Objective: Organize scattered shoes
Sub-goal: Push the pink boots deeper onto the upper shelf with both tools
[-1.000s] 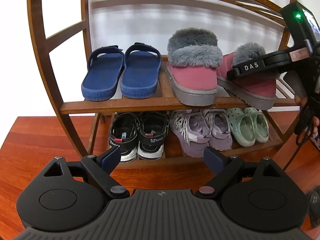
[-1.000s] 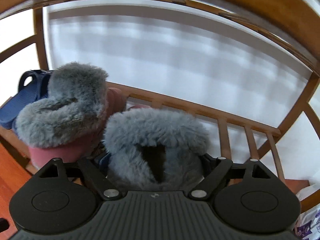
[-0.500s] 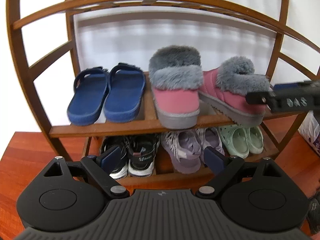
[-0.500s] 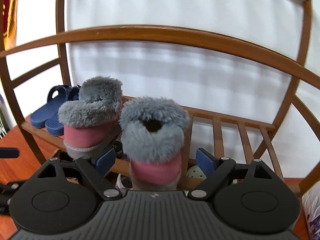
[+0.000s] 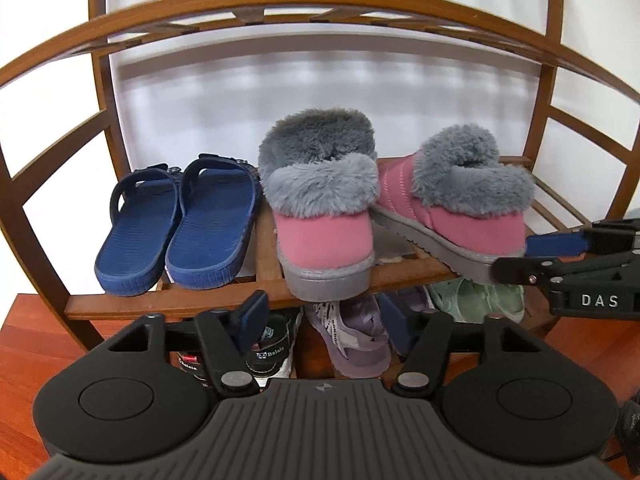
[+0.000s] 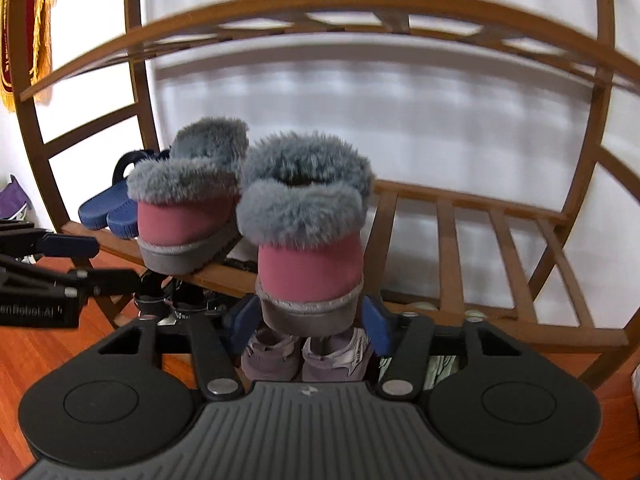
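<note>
I'm looking at the brown wooden slatted shoe rack (image 5: 264, 256) from both wrist cameras. My left gripper (image 5: 324, 320) is spread open with nothing between its blue pads, hovering in front of the rack's lower tier. My right gripper (image 6: 306, 322) is open too, its blue fingers (image 6: 376, 326) standing either side of the heel of the right-hand pink fur-lined slipper boot (image 6: 308, 236), and I cannot tell whether they touch it. On the middle shelf in the left wrist view, the pair of navy blue rubber slides (image 5: 176, 224) sits at 9 o'clock, heels toward me. Just beside them at centre stands the left-hand pink slipper boot with the grey fur collar (image 5: 320, 204), flat on the slats, heel out. Its mate sits at 3 o'clock, turned at an angle, toe resting against the first boot and its grey sole tilted, heel hanging past the shelf's front edge. In the right wrist view, the shelf slats at 3 o'clock run back toward the white wall (image 6: 440, 112). On the bottom tier, I see black sneakers with white soles (image 5: 268, 354) at 7 o'clock, lilac sandals (image 5: 356, 340) at 6 o'clock, and mint green clogs (image 5: 480, 300) at 4 o'clock. The rack stands on a reddish wooden floor (image 5: 32, 344).
</note>
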Demonstrator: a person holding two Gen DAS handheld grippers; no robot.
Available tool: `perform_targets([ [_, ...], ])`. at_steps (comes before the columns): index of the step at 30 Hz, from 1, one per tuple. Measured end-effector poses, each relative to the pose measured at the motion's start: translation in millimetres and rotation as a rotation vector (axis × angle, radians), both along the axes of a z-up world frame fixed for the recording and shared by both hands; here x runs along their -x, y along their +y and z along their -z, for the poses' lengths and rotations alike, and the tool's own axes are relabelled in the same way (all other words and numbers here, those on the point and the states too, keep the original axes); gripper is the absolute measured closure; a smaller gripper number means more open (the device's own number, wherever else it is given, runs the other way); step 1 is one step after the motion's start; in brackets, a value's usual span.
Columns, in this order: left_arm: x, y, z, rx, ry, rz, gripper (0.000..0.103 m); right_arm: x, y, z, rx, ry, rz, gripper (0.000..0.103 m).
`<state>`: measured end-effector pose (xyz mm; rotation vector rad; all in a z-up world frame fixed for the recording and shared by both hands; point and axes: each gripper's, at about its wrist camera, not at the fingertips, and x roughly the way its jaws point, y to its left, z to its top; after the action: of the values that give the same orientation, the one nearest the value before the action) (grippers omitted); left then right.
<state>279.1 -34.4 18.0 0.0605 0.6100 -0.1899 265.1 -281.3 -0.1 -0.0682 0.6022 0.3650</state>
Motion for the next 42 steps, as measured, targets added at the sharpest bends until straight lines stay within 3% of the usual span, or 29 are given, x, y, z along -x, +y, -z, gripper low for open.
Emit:
perform_targets([
  [9, -18.3, 2.1, 7.0, 0.008, 0.013, 0.015, 0.064, -4.4, 4.3, 1.0, -0.060, 0.016, -0.002, 0.049],
  [23, -37.8, -2.8, 10.2, 0.025, 0.020, 0.040, 0.062, -22.1, 48.0, 3.3, -0.083, 0.014, -0.032, 0.049],
  [38, -51.0, -8.1, 15.4, 0.020, 0.039, 0.041, 0.059, -35.3, 53.4, 5.9, -0.078, 0.013, -0.024, 0.046],
  [42, -45.5, -4.2, 13.7, 0.052, 0.054, 0.039, 0.054, -29.4, 54.7, 1.7, -0.065, 0.012, -0.023, 0.046],
])
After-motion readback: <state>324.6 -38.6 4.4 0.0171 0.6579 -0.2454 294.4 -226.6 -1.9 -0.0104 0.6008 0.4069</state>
